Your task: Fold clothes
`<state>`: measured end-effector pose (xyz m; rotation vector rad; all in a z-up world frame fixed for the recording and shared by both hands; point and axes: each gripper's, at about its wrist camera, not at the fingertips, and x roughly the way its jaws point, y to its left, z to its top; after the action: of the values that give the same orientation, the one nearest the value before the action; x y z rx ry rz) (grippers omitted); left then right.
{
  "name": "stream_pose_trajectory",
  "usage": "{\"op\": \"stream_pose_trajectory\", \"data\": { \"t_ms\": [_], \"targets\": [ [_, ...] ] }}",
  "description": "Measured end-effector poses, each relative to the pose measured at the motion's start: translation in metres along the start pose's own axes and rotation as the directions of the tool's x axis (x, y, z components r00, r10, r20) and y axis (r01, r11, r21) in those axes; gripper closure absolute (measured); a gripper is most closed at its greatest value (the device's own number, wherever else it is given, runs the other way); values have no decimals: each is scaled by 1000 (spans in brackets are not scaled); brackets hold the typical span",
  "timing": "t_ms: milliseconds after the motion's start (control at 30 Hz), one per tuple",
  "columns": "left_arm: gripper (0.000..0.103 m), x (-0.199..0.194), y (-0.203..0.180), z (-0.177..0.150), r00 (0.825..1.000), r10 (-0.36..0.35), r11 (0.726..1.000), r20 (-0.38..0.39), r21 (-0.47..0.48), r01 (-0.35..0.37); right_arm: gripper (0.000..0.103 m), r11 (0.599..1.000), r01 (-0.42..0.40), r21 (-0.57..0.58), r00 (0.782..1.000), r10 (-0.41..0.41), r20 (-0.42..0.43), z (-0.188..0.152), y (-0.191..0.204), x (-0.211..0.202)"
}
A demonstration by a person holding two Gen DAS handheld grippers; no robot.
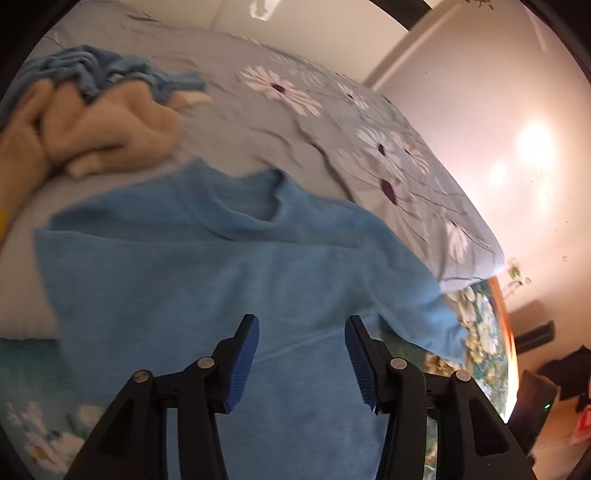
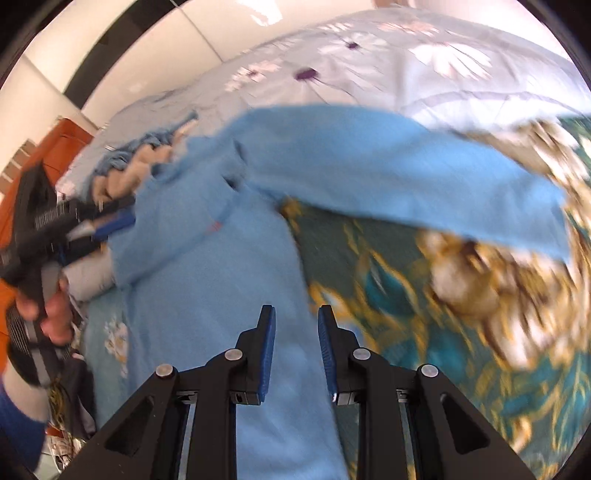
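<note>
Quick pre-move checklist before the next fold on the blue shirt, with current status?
1. Left tool open, nothing between its pads: ok.
2. Right tool empty, pads slightly apart: ok.
3. Blue shirt lying flat on the bed: ok in the left wrist view.
4. One sleeve out to the side, unfolded: not ok.
5. Pile of other clothes clear of the shirt: ok.
6. Shirt hem position: cannot tell.

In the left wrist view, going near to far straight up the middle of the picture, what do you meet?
left gripper, jaws apart with nothing between them → light blue top laid flat → its neckline → grey bedcover with white daisies → pale wall.
</note>
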<state>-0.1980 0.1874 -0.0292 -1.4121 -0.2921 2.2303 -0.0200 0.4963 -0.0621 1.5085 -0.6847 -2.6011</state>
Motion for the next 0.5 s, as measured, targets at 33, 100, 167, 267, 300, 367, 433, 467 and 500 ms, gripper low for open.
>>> {"op": "stream_pose_trajectory", "data": {
  "t_ms": [33,100,167,267,300,367,433,467,500],
  "targets": [
    [47,-12,17,4,998,55,998,33,-17,-55,79,1000,-21,-14,1000,21,18,13,8,4],
    [46,-24,51,13,994,102,991,49,-95,-97,71,998,-57,-41,997,59,52,40,24,12],
    [46,-35,86,23,988,141,976,57,-178,-129,68,995,-87,-55,993,90,69,64,35,24],
    [46,-35,121,35,988,148,955,45,-266,-131,68,994,-95,-62,993,99,63,97,47,50],
    [46,-32,129,37,990,138,950,37,-287,-122,68,995,-85,-59,995,87,48,106,49,61],
    [46,-24,138,41,993,113,943,19,-317,-101,67,997,-63,-53,998,64,21,118,52,77],
    [46,-15,142,43,994,112,943,4,-317,-105,68,997,-57,-54,998,57,-10,124,52,91],
    [46,-11,142,44,992,126,943,-8,-309,-122,67,997,-52,-53,998,51,-24,127,52,98],
    [46,-7,143,44,989,145,943,-21,-298,-144,68,998,-40,-46,999,38,-33,129,52,103]
  ]
}}
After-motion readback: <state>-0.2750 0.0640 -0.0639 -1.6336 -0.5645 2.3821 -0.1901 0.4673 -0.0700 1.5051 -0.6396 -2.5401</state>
